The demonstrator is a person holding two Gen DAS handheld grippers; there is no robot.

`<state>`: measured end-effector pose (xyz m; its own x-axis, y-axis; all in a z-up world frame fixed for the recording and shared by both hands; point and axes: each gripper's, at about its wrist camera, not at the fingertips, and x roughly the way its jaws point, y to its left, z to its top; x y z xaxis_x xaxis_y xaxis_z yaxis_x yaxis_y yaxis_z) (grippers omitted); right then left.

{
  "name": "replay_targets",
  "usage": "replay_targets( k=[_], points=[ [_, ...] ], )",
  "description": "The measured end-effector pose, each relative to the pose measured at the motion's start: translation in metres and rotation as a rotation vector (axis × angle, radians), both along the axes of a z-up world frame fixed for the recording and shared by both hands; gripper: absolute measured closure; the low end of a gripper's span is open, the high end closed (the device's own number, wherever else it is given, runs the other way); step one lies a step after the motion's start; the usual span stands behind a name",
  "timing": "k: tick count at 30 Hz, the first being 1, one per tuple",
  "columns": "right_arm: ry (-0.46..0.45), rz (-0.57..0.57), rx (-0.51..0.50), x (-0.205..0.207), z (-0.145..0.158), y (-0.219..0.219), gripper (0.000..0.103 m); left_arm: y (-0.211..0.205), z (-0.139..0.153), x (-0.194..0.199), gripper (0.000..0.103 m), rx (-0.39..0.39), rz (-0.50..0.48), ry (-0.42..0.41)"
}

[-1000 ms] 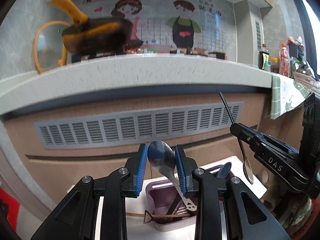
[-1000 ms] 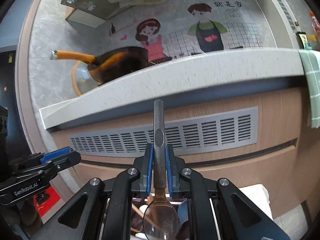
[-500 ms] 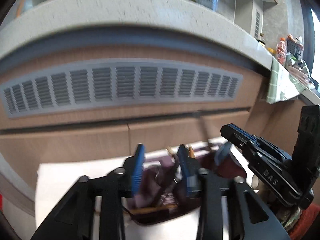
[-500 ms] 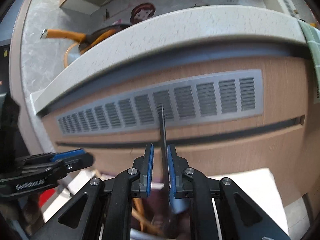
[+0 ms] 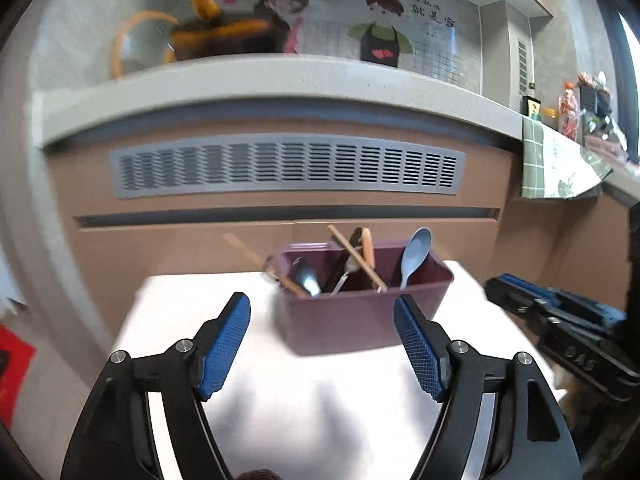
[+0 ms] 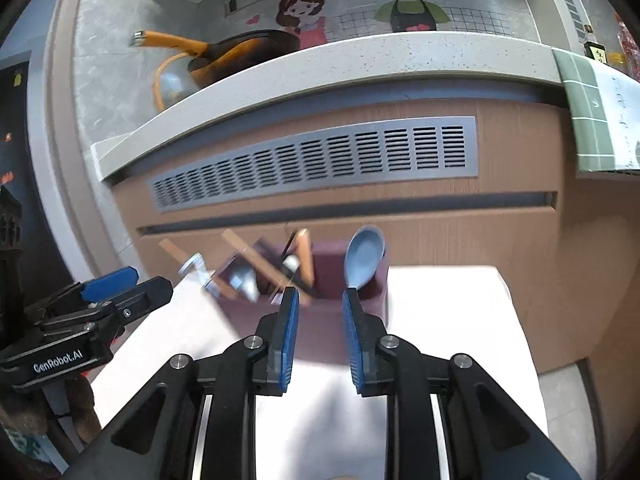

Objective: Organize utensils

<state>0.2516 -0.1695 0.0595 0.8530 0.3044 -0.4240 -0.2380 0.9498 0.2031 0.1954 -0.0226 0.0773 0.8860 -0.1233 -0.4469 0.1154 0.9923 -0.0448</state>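
The left hand-held gripper (image 5: 322, 340) gapes wide and empty, its jaws having just been opening. The right hand-held gripper (image 6: 319, 328), also just opening, stands narrowly parted, holding nothing. The utensils sit in the bin (image 5: 360, 320) on the table (image 5: 280, 400).

Your two wrist cameras both look forward and slightly down, the left from the left and the right from the right, sharing the near utensil caddy (image 5: 362, 312) (image 6: 352, 280) on the white table (image 5: 200, 292) (image 6: 448, 312) and the far cabinet vent (image 5: 288, 168) (image 6: 320, 160).
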Motion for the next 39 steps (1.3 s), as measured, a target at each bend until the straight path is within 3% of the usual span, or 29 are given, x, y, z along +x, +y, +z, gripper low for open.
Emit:
replay_targets(
  k=[7, 13, 18, 39],
  points=[
    [0.016, -0.014, -0.064, -0.092, 0.001, 0.006, 0.076, 0.003, -0.004, -0.089, 0.029, 0.003, 0.073, -0.070],
    [0.050, -0.057, -0.090, -0.134, -0.023, 0.005, 0.075, 0.003, -0.026, -0.112, 0.029, -0.016, 0.082, 0.017],
    [0.063, -0.085, -0.117, -0.139, -0.037, 0.004, 0.075, 0.000, -0.037, -0.109, 0.029, 0.005, 0.087, 0.055],
    [0.041, -0.073, -0.131, -0.137, -0.032, 0.008, 0.075, 0.000, -0.042, -0.107, 0.029, -0.029, 0.048, 0.095]
  ],
)
